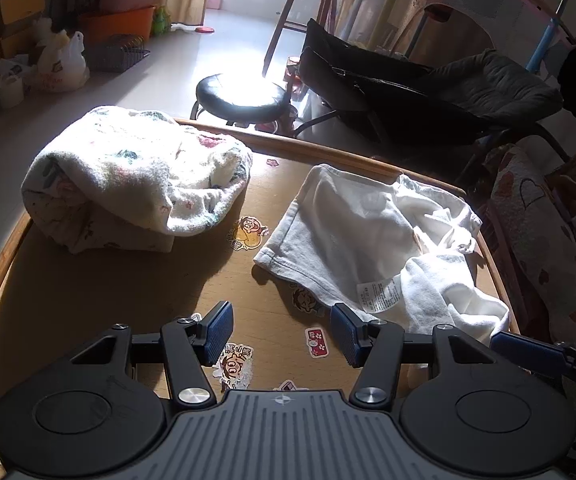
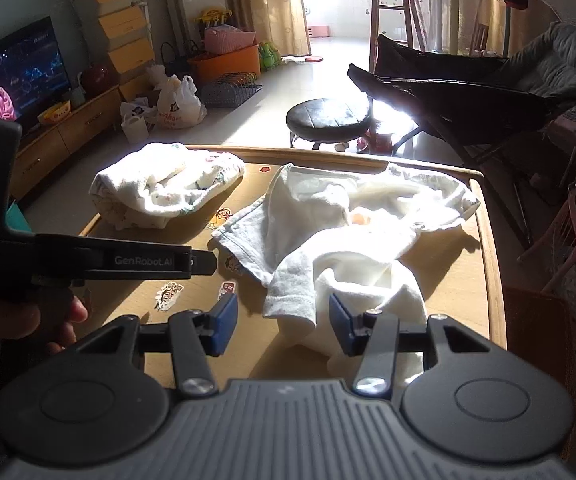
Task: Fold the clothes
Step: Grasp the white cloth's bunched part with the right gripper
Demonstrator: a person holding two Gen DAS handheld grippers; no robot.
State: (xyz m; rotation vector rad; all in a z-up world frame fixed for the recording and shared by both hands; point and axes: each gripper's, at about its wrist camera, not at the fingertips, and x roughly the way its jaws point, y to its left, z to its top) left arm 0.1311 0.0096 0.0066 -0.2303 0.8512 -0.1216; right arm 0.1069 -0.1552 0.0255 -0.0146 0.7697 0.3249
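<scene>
We see the white garment (image 1: 372,240) crumpled on the tabletop (image 1: 87,300) just ahead-right of our left hand-held gripper (image 1: 281,332), jaws apart and empty, right hand-held gripper (image 2: 283,326) open over its near edge, two garments counted, one floral bundle (image 1: 135,180) far-left.

Strong daylight enters from the far doorway (image 2: 320,4), glaring on the stool (image 1: 243,92) and white garment (image 2: 352,232). Hard shadows cross the worktop (image 1: 87,280). Corners darken; straight edges bow near the frame borders. Focus stays sharp.
</scene>
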